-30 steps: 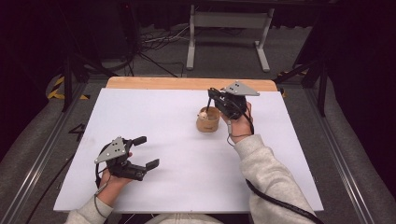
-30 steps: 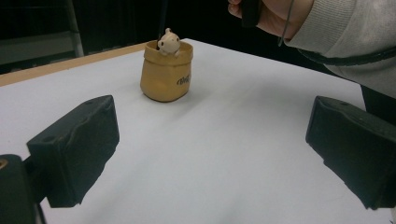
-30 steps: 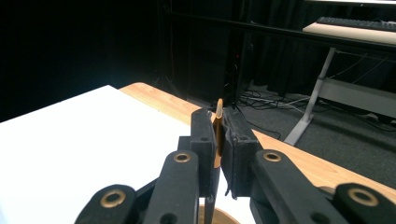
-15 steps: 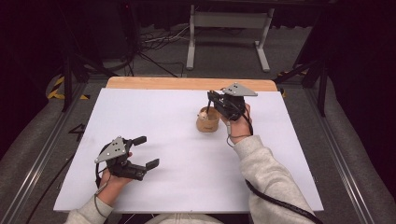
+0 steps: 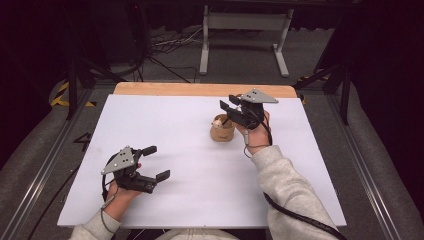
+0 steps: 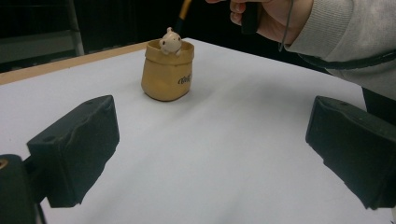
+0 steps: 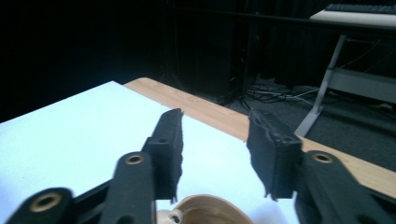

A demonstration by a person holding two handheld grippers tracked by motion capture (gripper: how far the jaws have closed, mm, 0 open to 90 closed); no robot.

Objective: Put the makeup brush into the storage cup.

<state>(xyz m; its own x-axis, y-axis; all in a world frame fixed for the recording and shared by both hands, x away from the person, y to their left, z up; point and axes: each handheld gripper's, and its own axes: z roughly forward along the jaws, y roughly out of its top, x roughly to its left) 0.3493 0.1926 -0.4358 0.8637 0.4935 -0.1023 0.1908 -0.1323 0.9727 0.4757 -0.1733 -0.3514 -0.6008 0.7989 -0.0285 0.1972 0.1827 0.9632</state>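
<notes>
A tan bag-shaped cup (image 5: 222,132) stands on the white table (image 5: 170,125), right of the middle. A small cream figure (image 6: 170,41) peeks over the cup's (image 6: 166,77) rim, and a thin orange stick (image 6: 184,10) rises behind it. My right gripper (image 5: 227,107) hovers just above the cup, tilted down, jaws open with nothing between them (image 7: 215,149); the cup's rim (image 7: 210,207) lies right under the fingertips. My left gripper (image 5: 156,162) rests near the front left, open wide and empty (image 6: 210,149), facing the cup from a distance.
A wooden strip (image 5: 200,90) runs along the table's far edge. Beyond it on the floor are a white frame's legs (image 5: 240,45) and cables (image 5: 165,45). The right sleeve (image 5: 290,195) and its cable cross the table's front right.
</notes>
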